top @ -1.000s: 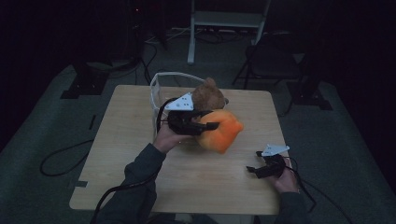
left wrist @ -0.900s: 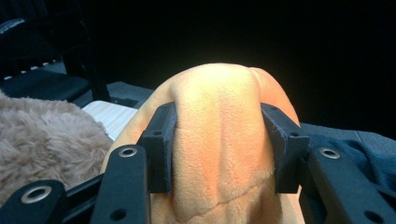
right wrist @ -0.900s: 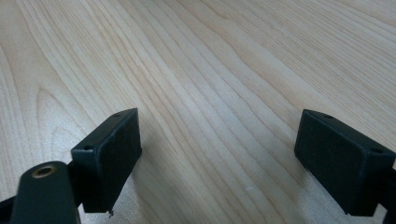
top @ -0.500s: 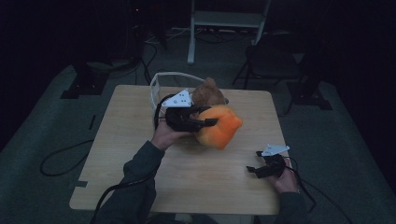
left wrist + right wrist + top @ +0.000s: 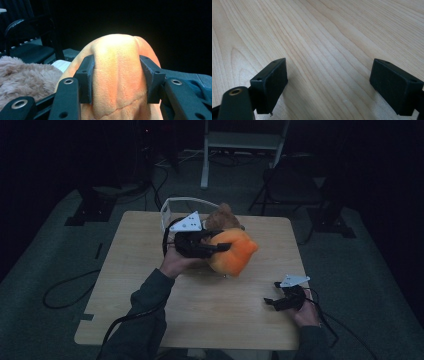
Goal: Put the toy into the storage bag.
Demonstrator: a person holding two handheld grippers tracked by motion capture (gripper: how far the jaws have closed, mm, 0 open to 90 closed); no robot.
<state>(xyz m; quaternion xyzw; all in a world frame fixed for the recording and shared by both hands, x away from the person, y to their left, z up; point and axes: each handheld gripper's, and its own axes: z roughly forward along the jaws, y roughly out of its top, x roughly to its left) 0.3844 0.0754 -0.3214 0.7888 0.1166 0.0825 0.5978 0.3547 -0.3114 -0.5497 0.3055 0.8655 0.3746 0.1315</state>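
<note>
The left gripper (image 5: 220, 247) is clamped on an orange plush toy (image 5: 232, 251); in the left gripper view both pads (image 5: 88, 77) press into the plush fabric, which bulges up between and beyond them. The toy is held above the wooden table (image 5: 130, 270), directly ahead of the left gripper's jaws. Just behind the left gripper and touching the far side of the orange toy sits a brown plush toy (image 5: 222, 217), and beside that, at the far table edge, stands a white wire basket (image 5: 172, 207). In the left gripper view the brown fur (image 5: 22, 75) lies to the left of the jaws. Well apart from the left gripper, near the front right corner of the table, the right gripper (image 5: 272, 301) rests low over the bare wood; its jaws stand wide apart with nothing between them, the table surface (image 5: 324, 50) showing in the gap.
</note>
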